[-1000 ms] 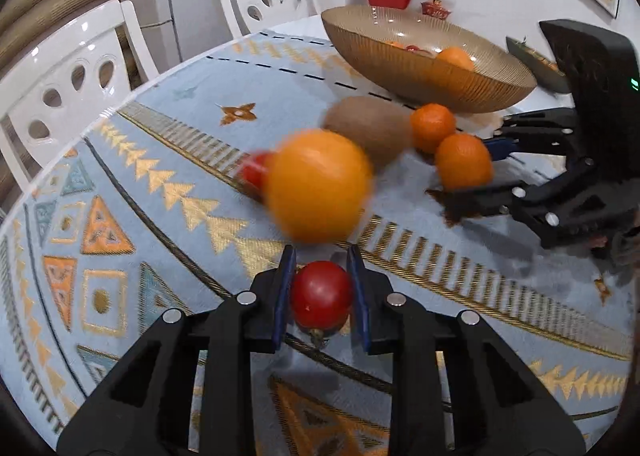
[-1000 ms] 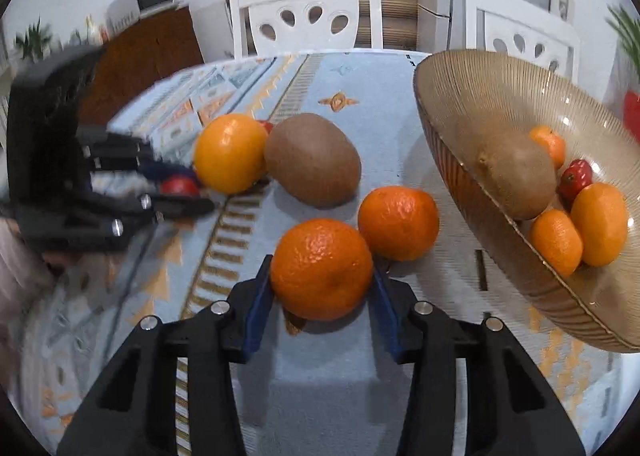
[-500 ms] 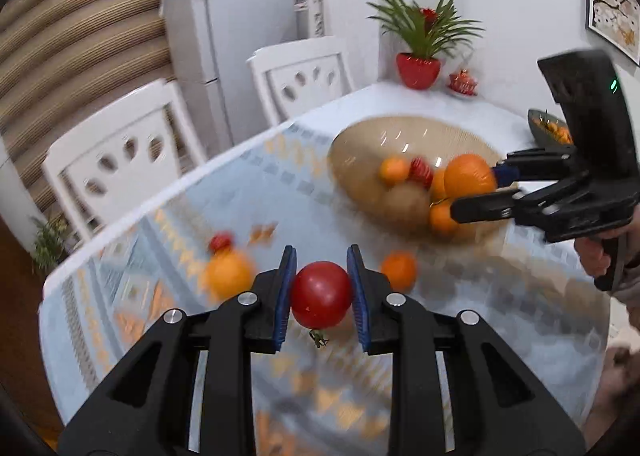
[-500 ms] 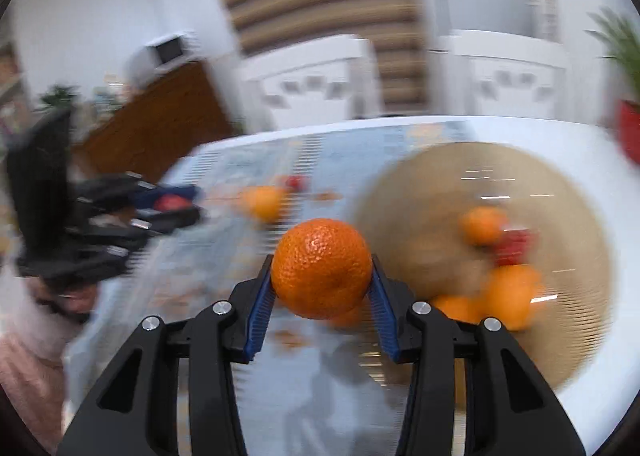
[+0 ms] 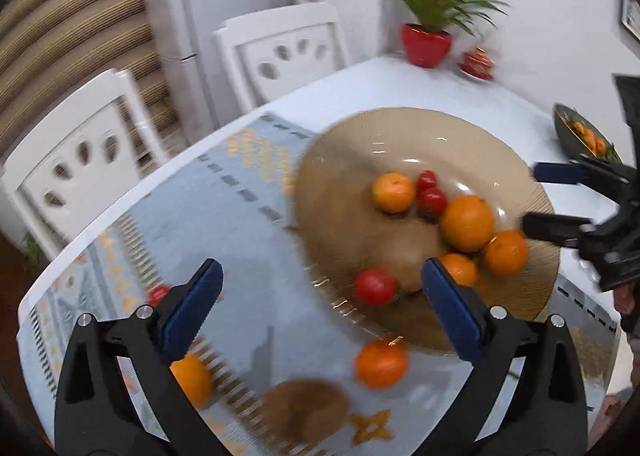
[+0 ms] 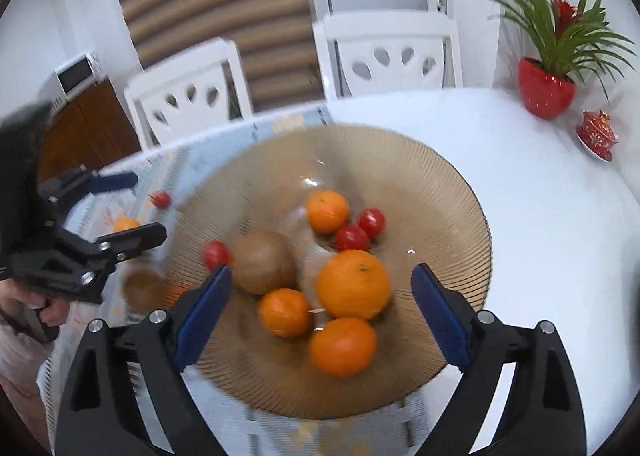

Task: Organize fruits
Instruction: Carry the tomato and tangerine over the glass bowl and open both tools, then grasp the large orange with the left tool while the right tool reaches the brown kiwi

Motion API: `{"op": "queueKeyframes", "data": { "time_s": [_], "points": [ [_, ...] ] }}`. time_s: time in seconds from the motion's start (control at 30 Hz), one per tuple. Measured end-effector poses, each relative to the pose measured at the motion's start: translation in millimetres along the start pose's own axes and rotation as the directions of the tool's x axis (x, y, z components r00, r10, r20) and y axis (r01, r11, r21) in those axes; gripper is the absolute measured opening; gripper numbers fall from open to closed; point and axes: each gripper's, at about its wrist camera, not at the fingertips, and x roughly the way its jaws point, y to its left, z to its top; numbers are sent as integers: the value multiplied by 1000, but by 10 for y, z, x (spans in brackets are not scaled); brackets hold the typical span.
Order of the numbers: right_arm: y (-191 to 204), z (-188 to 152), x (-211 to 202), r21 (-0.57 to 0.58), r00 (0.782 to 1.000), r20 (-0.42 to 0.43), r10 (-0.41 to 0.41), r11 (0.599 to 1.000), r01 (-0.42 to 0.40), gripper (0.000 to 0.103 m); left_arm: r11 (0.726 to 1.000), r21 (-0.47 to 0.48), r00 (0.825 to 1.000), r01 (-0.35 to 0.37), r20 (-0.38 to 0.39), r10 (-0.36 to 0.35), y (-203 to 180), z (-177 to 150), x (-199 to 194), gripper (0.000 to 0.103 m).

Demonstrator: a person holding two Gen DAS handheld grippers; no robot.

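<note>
1. Both of my grippers are spread wide with nothing between their blue pads: my left gripper [image 5: 320, 292] and my right gripper [image 6: 320, 292] are held above the amber glass bowl [image 6: 452, 208].
2. Inside the bowl I can see a large orange [image 6: 353, 283], three smaller mandarins [image 6: 342, 345], a brown kiwi [image 6: 264, 262] and two small red tomatoes [image 6: 352, 238] close together near the middle.
3. One more tomato [image 6: 216, 253] shows at the bowl's left inner wall, just beside the kiwi; it is blurred, so I cannot tell whether it is resting or in the air.
4. Outside the bowl, on the patterned tablecloth [image 5: 240, 216], a mandarin [image 5: 381, 362] lies just beside the rim, a second kiwi [image 5: 306, 408] near it, an orange [image 5: 191, 379] partly behind my left finger, and a small red tomato [image 5: 158, 293] further off.
5. From my left camera, my right gripper appears at the right edge over the bowl's far rim, its fingers apart.
6. Two white chairs [image 6: 386, 52] stand behind the table, and a red potted plant [image 6: 546, 88] sits on its bare white part.
</note>
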Motion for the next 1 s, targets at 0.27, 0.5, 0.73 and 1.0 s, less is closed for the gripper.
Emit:
{"op": "queueKeyframes", "data": {
  "time_s": [0.27, 0.5, 0.73, 1.0],
  "points": [
    [1074, -232, -198, -112, 973, 57, 223, 970, -216, 95, 981, -118, 989, -151, -21, 149, 911, -478, -353, 100],
    [1930, -455, 515, -267, 972, -128, 196, 937, -224, 95, 975, -199, 992, -103, -96, 85, 1290, -910, -54, 100],
    [2146, -505, 1070, -388, 973, -225, 50, 911, -137, 94, 981, -189, 988, -48, -155, 19, 1216, -1017, 360, 98],
    [2093, -418, 1242, -493, 982, -173, -76, 870, -19, 59, 978, -205, 987, -33, -160, 0, 1234, -1057, 456, 57]
  ]
}}
